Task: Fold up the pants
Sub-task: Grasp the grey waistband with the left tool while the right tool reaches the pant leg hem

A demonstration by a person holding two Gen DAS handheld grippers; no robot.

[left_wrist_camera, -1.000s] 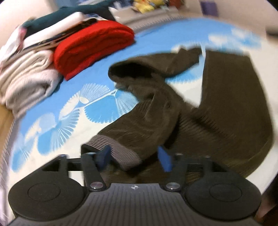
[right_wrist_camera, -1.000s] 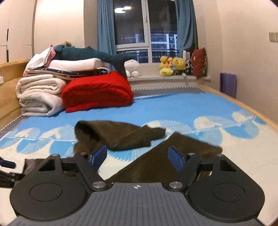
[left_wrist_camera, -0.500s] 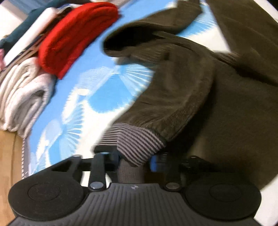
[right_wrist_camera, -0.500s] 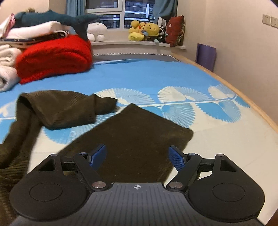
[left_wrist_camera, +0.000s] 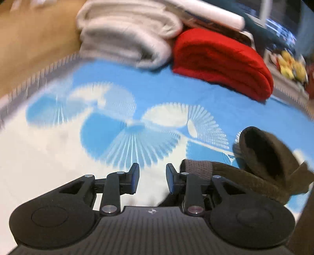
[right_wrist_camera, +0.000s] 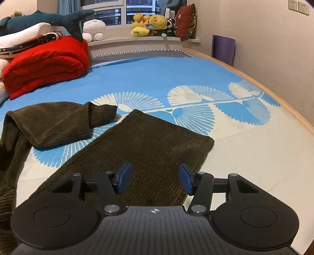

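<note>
The pants (right_wrist_camera: 141, 153), dark brown corduroy, lie spread across a bed sheet (right_wrist_camera: 157, 78) printed with blue and white fans. One leg stretches flat toward the far right; the other is folded back on itself at the left, near a red folded blanket (right_wrist_camera: 47, 62) by the head of the bed. Behind it rise stacked white bedding and a plush shark (right_wrist_camera: 49, 18), and soft toys (right_wrist_camera: 149, 24) sit on a window ledge. A pale wooden rim edges the bed on the right, beside a plain wall. The blue sheet between pants and blanket lies open.

The right gripper (right_wrist_camera: 155, 179) hovers low over the flat leg; its jaws have just been closing, yet stand apart with only cloth beneath them, not pinched.

The left view is blurred. The left gripper (left_wrist_camera: 152, 181) has jaws slightly apart, just opening a little, with bare sheet showing between them. A ribbed cuff (left_wrist_camera: 196, 169) sits just beside its right finger; I cannot tell whether it touches. This view alone shows the white folded bedding (left_wrist_camera: 125, 37) fully and a wooden board at the bed's left edge.
</note>
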